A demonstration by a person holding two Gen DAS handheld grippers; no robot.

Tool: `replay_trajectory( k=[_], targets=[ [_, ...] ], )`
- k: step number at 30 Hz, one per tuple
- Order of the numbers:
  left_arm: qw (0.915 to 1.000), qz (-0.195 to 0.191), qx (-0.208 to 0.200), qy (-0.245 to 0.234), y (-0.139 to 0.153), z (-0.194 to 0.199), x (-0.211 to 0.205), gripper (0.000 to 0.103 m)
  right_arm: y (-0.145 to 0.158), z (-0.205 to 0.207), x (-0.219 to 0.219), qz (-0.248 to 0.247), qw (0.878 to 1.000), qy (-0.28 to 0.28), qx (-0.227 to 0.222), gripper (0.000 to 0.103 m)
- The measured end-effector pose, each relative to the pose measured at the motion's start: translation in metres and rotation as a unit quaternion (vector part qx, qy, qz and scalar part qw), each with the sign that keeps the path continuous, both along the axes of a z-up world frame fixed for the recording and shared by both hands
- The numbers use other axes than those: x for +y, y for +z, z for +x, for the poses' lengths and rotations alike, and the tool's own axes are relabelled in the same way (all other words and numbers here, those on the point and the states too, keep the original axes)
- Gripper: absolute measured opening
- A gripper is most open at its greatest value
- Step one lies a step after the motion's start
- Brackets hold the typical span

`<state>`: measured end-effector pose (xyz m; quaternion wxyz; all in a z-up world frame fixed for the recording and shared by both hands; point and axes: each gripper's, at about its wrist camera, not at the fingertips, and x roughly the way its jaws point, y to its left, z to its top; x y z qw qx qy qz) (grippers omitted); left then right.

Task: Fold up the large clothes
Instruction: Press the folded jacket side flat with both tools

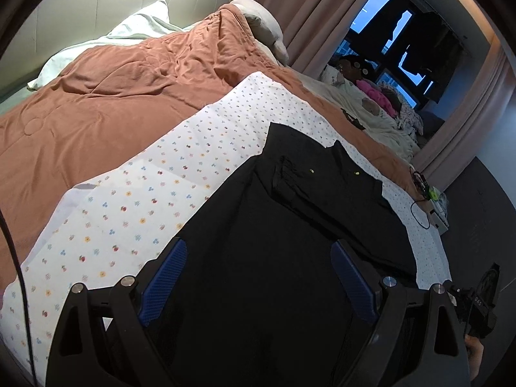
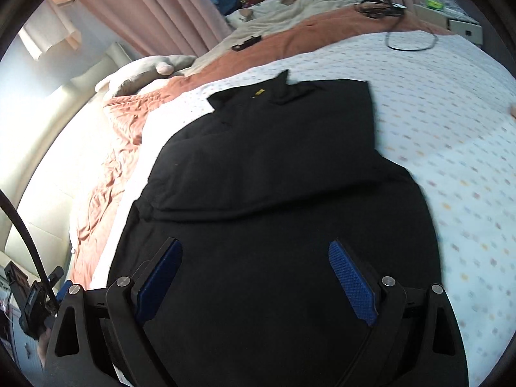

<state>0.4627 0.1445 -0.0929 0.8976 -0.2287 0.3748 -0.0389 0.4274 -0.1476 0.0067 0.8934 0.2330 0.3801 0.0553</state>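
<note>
Black shirt [image 1: 290,225] lies partly folded on a patterned sheet [image 1: 129,200] over the bed. Left gripper [image 1: 258,277] and right gripper [image 2: 256,277] both spread wide above it, holding nothing.

Bed [image 1: 19,74], padded pale headboard. Top layer: rust-orange quilt [image 1: 106,106], creased, covering most of the mattress. White pillow [image 1: 129,29] at the head end, partly under the quilt. Pale plush toy [image 1: 258,19] on the quilt's far edge near the curtain. White sheet with small floral print [image 1: 135,206] spread flat over the near part of the quilt. Black garment [image 2: 274,167] lies on this sheet, sleeves folded inward, collar at the far end. Black cable loop [image 2: 409,40] on the sheet's far edge.
</note>
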Motion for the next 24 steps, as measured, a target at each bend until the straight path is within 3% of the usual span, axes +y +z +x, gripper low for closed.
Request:
replay_trajectory(
  k=[5, 18, 21, 24],
  targets=[
    [0.9995, 0.028, 0.016, -0.004, -0.005, -0.03, 0.013, 0.093, -0.001, -0.048, -0.027, 0.01, 1.0, -0.009, 0.01, 0.092],
    [0.9984, 0.039, 0.041, -0.004, -0.019, -0.089, 0.055, 0.092, -0.017, -0.151, -0.075, 0.046, 0.999, -0.025, 0.014, 0.092],
    [0.9979, 0.036, 0.053, -0.011, -0.029, -0.098, 0.063, 0.081, -0.027, -0.168, -0.078, 0.055, 0.998, -0.024, 0.018, 0.091],
    [0.9977, 0.016, 0.065, -0.013, -0.041, -0.104, 0.073, 0.078, -0.039, -0.183, -0.079, 0.068, 0.997, -0.017, 0.028, 0.079]
  ],
)
